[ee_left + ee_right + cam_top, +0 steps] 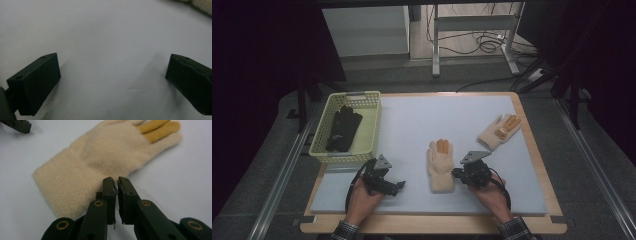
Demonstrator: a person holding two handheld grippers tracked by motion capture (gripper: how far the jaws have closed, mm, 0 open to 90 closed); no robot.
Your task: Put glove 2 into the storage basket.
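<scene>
Right tongs [117,181] clenched at edge of near cream glove [105,157], nothing visibly gripped; left tongs [112,75] released over desk [105,30].

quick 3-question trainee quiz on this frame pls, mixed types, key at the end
1. True or false: the right gripper has its fingers wide open over the basket.
2. Multiple choice: what lies in the yellow basket? A) a cream glove B) black gloves C) a cable
3. Fill in: the left gripper hovers over the bare ______ with its fingers apart.

Key
1. False. Its fingers stand almost together at the edge of the near cream glove, near the cuff; whether they pinch any fabric is unclear.
2. B, the black gloves. The far cream glove lies on the mat.
3. Mat: the pale mat, with nothing between the fingers.
</scene>
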